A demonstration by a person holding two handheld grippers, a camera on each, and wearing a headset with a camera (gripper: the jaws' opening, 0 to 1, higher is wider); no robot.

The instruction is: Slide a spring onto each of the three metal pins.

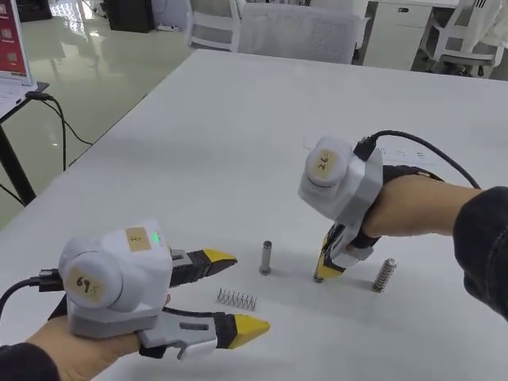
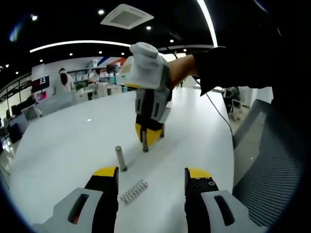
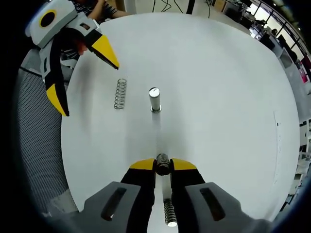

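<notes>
Mostly, the middle pin was hidden: the right gripper [image 1: 324, 272] pointed steeply down at the white table [image 1: 238, 143], its yellow-tipped jaws pinched on a small coiled steel spring [image 3: 163, 164] held upright, and whether a pin stood inside the coil could not be made out. The hand [image 1: 413, 208] gripped it from the right. The left gripper [image 1: 236, 291] lay low and level at the near left, jaws wide apart, holding nothing. Between its tips a loose coiled steel spring [image 1: 236, 298] lay flat, long axis left to right. Just beyond stood a bare grey metal pin [image 1: 266, 258], upright; farthest right stood a spring-covered metal pin [image 1: 384, 275].
</notes>
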